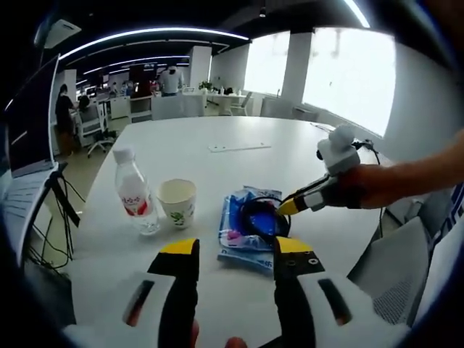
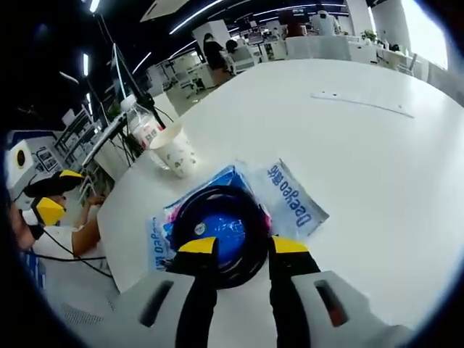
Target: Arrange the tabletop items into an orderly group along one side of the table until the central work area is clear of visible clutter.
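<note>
A blue wipes packet [image 1: 239,239] lies flat on the white table [image 1: 217,138], with a black coiled cable [image 1: 255,215] on top of it. Left of it stand a paper cup [image 1: 177,203] and a clear water bottle [image 1: 134,190] with a red label. My left gripper [image 1: 235,250] hangs open just short of the packet, holding nothing. My right gripper [image 1: 288,207] reaches in from the right to the coil. In the right gripper view the right gripper [image 2: 243,246] is open, its jaws straddling the near rim of the cable [image 2: 217,199] on the packet [image 2: 293,196]. The cup [image 2: 176,151], bottle [image 2: 143,127] and left gripper [image 2: 52,194] sit beyond.
A thin white strip [image 1: 239,147] lies farther out on the table, also seen as the strip [image 2: 362,104] in the right gripper view. A monitor on a stand [image 1: 29,123] is off the table's left edge. Desks, chairs and people fill the office behind.
</note>
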The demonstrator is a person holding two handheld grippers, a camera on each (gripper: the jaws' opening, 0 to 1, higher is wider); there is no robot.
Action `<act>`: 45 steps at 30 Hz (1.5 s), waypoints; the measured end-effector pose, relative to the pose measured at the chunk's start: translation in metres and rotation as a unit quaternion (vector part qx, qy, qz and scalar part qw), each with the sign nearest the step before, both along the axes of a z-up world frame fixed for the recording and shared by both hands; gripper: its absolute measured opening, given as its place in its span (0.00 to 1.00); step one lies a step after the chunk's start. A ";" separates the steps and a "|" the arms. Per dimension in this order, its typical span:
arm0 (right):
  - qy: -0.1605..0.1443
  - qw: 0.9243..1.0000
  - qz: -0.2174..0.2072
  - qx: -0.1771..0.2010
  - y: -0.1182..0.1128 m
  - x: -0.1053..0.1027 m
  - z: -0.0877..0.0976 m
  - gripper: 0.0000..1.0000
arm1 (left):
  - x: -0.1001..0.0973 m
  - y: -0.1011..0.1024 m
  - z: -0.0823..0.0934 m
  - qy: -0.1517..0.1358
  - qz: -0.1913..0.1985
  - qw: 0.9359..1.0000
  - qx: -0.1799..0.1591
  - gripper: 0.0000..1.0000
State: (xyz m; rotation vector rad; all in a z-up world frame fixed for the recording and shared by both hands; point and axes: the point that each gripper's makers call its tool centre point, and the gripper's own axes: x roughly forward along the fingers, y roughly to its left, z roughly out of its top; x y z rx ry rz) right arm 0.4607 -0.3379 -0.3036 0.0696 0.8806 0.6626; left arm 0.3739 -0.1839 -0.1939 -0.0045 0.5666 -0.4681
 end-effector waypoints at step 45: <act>-0.091 0.995 0.023 -0.037 -0.002 0.003 0.032 0.00 | -0.004 0.001 0.003 -0.006 0.004 1.000 -0.001 0.39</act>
